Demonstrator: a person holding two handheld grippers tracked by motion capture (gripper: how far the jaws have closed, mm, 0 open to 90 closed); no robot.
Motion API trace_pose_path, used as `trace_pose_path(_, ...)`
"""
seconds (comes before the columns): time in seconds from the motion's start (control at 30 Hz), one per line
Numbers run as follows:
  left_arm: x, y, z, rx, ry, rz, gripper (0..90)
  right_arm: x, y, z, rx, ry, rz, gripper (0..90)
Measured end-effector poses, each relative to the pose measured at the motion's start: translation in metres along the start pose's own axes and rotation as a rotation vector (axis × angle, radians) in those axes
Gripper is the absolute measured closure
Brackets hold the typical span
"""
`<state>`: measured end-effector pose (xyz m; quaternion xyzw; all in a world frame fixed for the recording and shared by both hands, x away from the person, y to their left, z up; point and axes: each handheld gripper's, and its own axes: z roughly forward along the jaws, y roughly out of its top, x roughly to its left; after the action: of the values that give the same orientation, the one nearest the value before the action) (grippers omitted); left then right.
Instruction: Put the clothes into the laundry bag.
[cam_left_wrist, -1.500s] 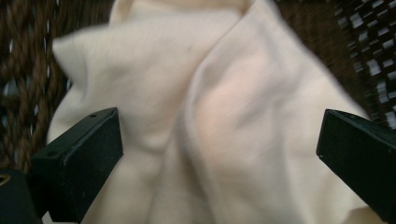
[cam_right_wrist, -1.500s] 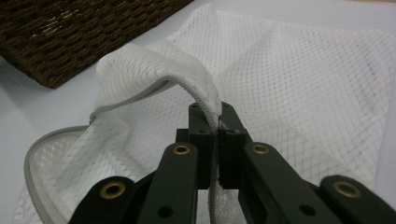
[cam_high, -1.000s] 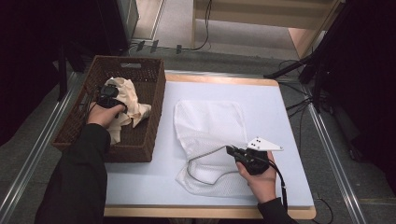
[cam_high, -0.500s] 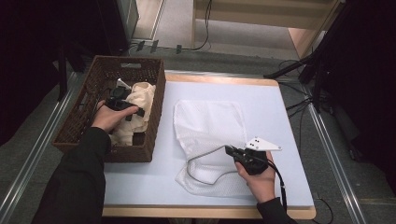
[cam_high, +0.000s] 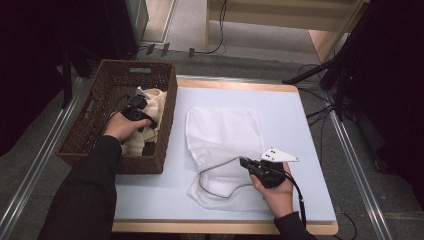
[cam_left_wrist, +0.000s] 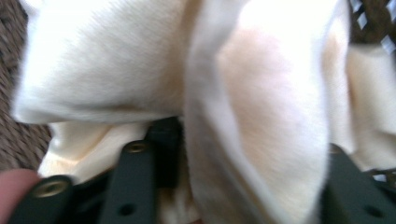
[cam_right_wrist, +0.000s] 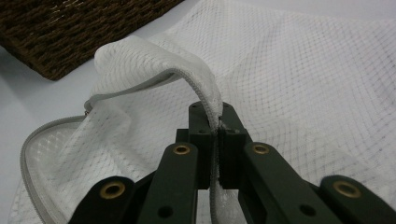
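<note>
A cream cloth (cam_high: 156, 102) lies bunched in the brown wicker basket (cam_high: 115, 66) against its right wall. My left gripper (cam_high: 143, 119) is down in the basket. Its jaws have just been closing, and they now pinch a thick fold of the cream cloth (cam_left_wrist: 261, 93) between them, as the left gripper (cam_left_wrist: 247, 151) view shows. A white mesh laundry bag (cam_high: 225, 127) lies flat on the table. My right gripper (cam_high: 243, 161) is shut on the bag's zippered rim (cam_right_wrist: 187, 79) and holds the mouth arched up off the mesh bag (cam_right_wrist: 303, 70); the right gripper (cam_right_wrist: 214, 122) clamps it at the tips.
The pale blue table top (cam_high: 300, 115) has bare room right of the bag. The basket (cam_right_wrist: 70, 32) stands close to the bag's left side. Cables and stand legs lie on the floor beyond the table's right edge.
My left hand has moved right inside the basket, toward its right wall, and the cream cloth has bunched up there. The right gripper and the bag have stayed put.
</note>
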<state>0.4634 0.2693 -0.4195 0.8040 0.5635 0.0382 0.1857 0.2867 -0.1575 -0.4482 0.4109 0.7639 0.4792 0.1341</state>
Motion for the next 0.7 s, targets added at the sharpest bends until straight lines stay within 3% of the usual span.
trace_pose_path(0.1, 0.002, -0.001, -0.005, -0.016, -0.03, 0.0, 63.8, 0.0, 0.001, -0.001, -0.002, 0.01, -0.006, 87.6)
trace_pose_path(0.17, 0.003, -0.003, -0.01, -0.052, -0.069, -0.021, 65.2, 0.0, 0.001, -0.001, -0.001, 0.017, -0.001, 87.9)
trace_pose_path(0.33, 0.004, -0.005, -0.019, -0.107, -0.099, -0.032, 65.7, -0.001, 0.0, 0.0, 0.004, 0.014, -0.003, 88.0)
trace_pose_path(0.5, 0.002, -0.007, -0.03, -0.182, -0.094, -0.042, 65.7, -0.001, 0.0, -0.003, 0.001, 0.015, -0.005, 88.0)
trace_pose_path(0.6, -0.001, -0.007, -0.035, -0.224, -0.083, -0.023, 65.8, -0.002, 0.0, -0.004, 0.0, 0.015, -0.002, 88.1)
trace_pose_path(0.7, -0.004, -0.009, -0.044, -0.291, -0.074, -0.024, 65.8, -0.003, 0.0, -0.004, -0.003, 0.017, -0.001, 88.2)
